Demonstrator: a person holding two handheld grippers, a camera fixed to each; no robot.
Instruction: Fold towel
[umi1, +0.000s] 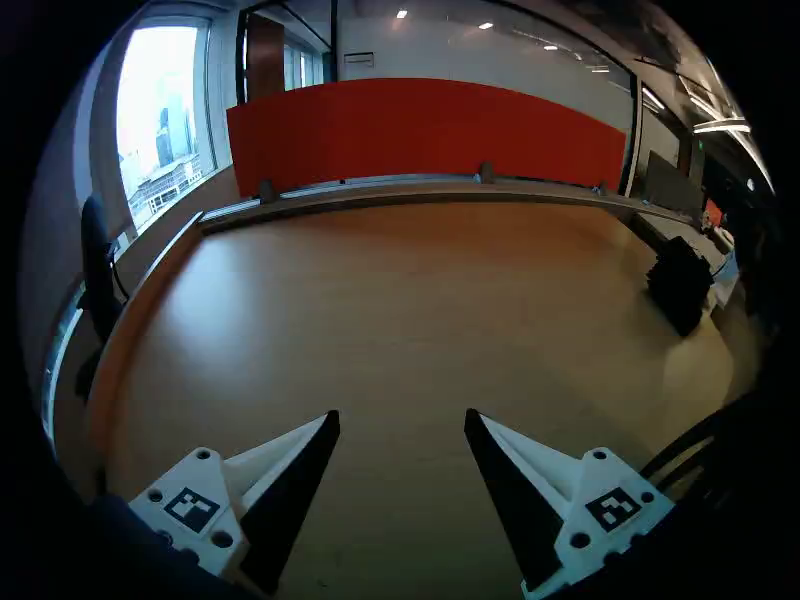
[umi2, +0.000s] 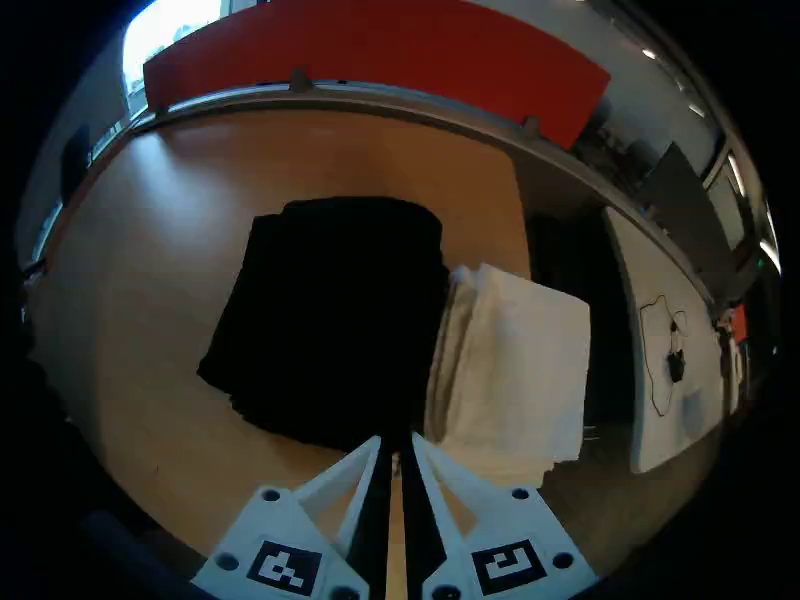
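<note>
Grippers angle down over the table (umi1: 400, 300): left gripper (umi1: 402, 425) spread wide, right gripper (umi2: 396, 445) closed, black towels (umi2: 330, 310) at eleven o'clock, white towels (umi2: 520, 370) at two o'clock.

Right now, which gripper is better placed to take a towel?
Probably the right gripper: the black stack and white towels lie just ahead of its fingers, which are shut and must open first. The left gripper, open, faces bare table.

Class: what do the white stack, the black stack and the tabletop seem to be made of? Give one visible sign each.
White stack: soft cloth, likely towels; matte, layered folded edges. Black stack: probably cloth; matte, layered edge, weave too dark to tell. Tabletop: wood-look, maybe laminate; smooth, soft sheen.
</note>
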